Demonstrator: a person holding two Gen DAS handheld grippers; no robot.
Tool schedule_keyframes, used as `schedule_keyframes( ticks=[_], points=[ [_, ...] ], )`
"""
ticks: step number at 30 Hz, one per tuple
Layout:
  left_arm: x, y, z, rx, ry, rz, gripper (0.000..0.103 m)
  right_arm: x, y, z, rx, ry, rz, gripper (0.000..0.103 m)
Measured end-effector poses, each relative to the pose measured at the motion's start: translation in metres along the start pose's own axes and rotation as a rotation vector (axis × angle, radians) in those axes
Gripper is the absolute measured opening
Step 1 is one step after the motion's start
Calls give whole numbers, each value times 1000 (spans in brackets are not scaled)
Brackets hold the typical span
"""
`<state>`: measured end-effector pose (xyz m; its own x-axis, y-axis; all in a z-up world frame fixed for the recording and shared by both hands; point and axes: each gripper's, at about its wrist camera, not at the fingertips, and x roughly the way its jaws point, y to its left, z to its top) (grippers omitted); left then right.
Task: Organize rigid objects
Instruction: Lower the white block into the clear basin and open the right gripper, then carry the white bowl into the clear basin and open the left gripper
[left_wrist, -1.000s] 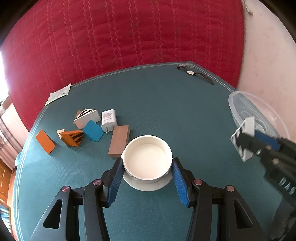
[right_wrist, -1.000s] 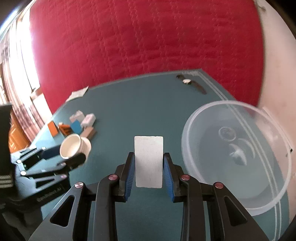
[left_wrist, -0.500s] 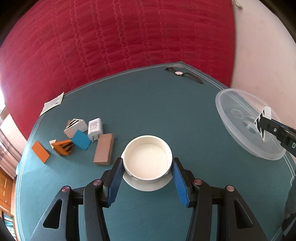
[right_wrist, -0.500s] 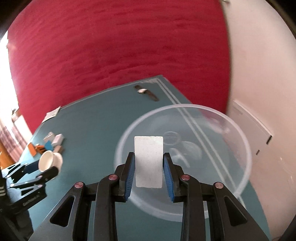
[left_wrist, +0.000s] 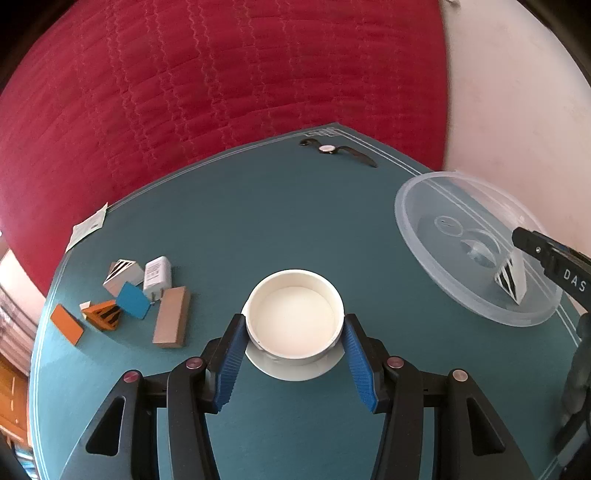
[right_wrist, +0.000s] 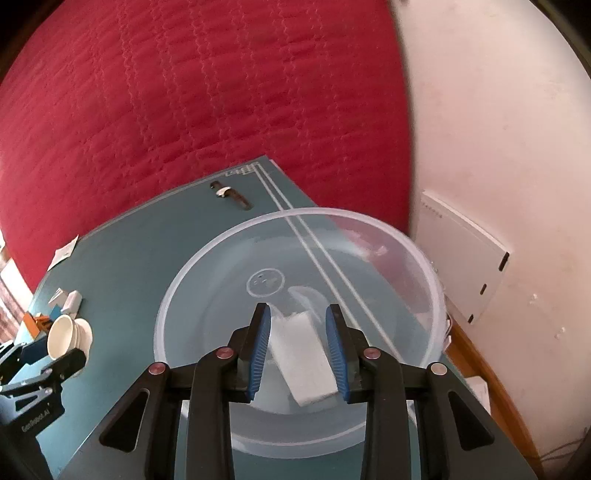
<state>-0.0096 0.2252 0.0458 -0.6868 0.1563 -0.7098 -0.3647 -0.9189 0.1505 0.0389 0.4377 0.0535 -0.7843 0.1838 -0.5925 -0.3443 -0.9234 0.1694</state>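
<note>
I read "DAS" on the right gripper (left_wrist: 554, 258) body, left gripper (right_wrist: 37, 354) body lettering too blurred, charger (left_wrist: 157, 275) label too small.

The teal table (left_wrist: 280, 221) carries a clear bowl (left_wrist: 424, 236), wristwatch (left_wrist: 338, 149), paper slip (left_wrist: 88, 225) and clustered blocks (left_wrist: 147, 302).

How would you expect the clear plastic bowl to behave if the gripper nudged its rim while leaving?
The clear plastic bowl looks thin-walled, so it is probably light and would likely slide on the teal table. Its wide, shallow shape suggests it would skid rather than tip. It holds only the white block, which adds little weight.
</note>
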Motion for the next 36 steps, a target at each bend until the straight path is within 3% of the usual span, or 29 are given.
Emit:
schedule_keyframes(
  ticks=[8,13,36],
  points=[
    [4,-20,7,41,-5,-16,55,1,-9,0,35,-12,-15,33],
    [4,-33,13,67,-16,-25,55,0,-12,-2,54,-26,-21,45],
    [7,-98,35,173,-69,-103,55,-6,-37,2,127,-62,-66,46]
  ],
)
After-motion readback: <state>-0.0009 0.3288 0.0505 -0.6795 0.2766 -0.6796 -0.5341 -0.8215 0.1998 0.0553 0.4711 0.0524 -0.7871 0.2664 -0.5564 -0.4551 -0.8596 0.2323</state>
